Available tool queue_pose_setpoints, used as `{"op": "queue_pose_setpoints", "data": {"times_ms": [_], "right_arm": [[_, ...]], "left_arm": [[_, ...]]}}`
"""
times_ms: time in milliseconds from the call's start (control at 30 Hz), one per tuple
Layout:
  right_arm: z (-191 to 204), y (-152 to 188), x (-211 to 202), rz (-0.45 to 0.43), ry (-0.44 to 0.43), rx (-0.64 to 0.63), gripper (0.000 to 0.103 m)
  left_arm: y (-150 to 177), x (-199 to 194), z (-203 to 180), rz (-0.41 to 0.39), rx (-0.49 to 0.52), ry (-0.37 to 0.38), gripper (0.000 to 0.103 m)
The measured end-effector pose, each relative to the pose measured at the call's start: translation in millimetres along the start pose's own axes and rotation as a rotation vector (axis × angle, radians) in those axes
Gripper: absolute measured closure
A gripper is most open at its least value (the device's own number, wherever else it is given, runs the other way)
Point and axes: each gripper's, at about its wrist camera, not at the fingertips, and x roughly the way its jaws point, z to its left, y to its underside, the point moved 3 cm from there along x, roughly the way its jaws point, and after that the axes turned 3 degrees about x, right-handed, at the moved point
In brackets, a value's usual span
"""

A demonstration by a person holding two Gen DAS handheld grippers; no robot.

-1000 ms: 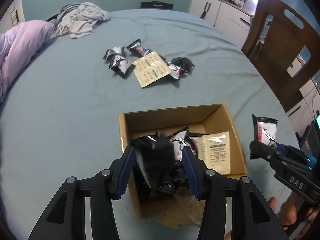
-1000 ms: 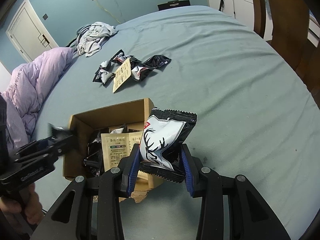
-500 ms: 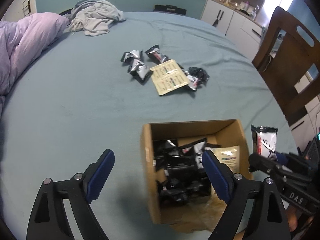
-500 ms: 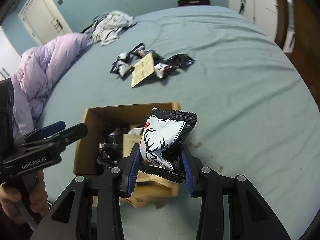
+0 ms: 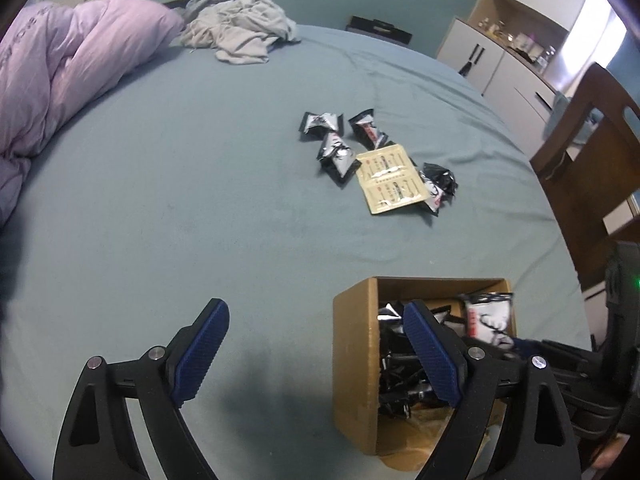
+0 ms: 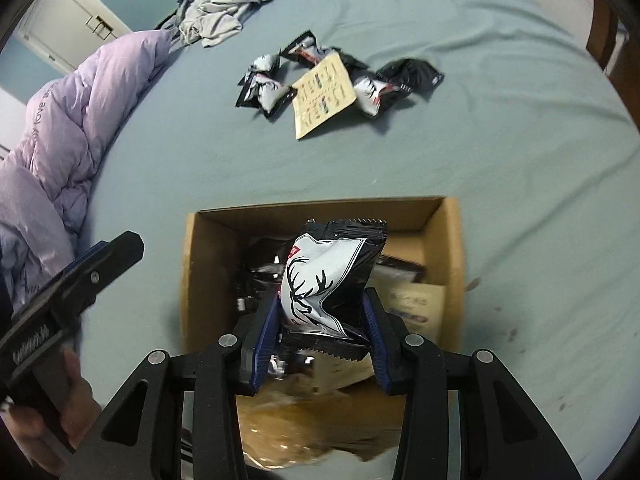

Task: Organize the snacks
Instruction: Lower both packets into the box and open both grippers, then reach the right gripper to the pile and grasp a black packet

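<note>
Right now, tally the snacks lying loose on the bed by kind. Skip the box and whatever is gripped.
Black packets: 5
Tan sachets: 1
Total: 6

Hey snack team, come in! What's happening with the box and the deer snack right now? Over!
Left hand-held gripper open, empty. Right hand-held gripper shut on deer snack packet, above cardboard box. Loose snacks on bed. Nothing blocking box.
</note>
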Motion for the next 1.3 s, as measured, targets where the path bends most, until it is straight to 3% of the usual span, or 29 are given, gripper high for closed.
{"op": "queue_pose_setpoints", "data": {"times_ms": [100,200,300,400,500,700,900,1167,1300], "right_arm": [[-9,0,9,0.073,-0.031,0.089,0.061],[-26,-2,4,0.058,-0.079,0.197,0.057],[-47,-2,-1,0.071,-0.107,0.32,0.032],[-70,2,-9,0.056,-0.189,0.448,0.031],[-81,4,-26,-0.005,-0.237,0.453,0.03],[-88,18,-59,-0.097,-0.169,0.338,0.03],[-79,25,-83,-0.22,0.003,0.184,0.03],[-84,13,-91,-0.324,0.059,0.178,0.03],[-78,-2,-93,-0.348,0.224,0.099,0.03]], "left_arm": [[1,-2,-7,-0.007,0.04,-0.009,0.013],[2,-6,-11,-0.018,0.066,-0.022,0.013],[2,-7,-11,-0.019,0.063,-0.024,0.013],[4,-4,-11,0.003,0.045,-0.006,0.013],[6,-1,-13,0.011,0.051,-0.018,0.013],[8,-4,-22,-0.011,0.097,-0.05,0.013],[8,-5,-31,-0.025,0.133,-0.072,0.013],[4,-12,-38,-0.05,0.166,-0.067,0.013],[-2,-11,-35,-0.047,0.142,-0.051,0.012]]}}
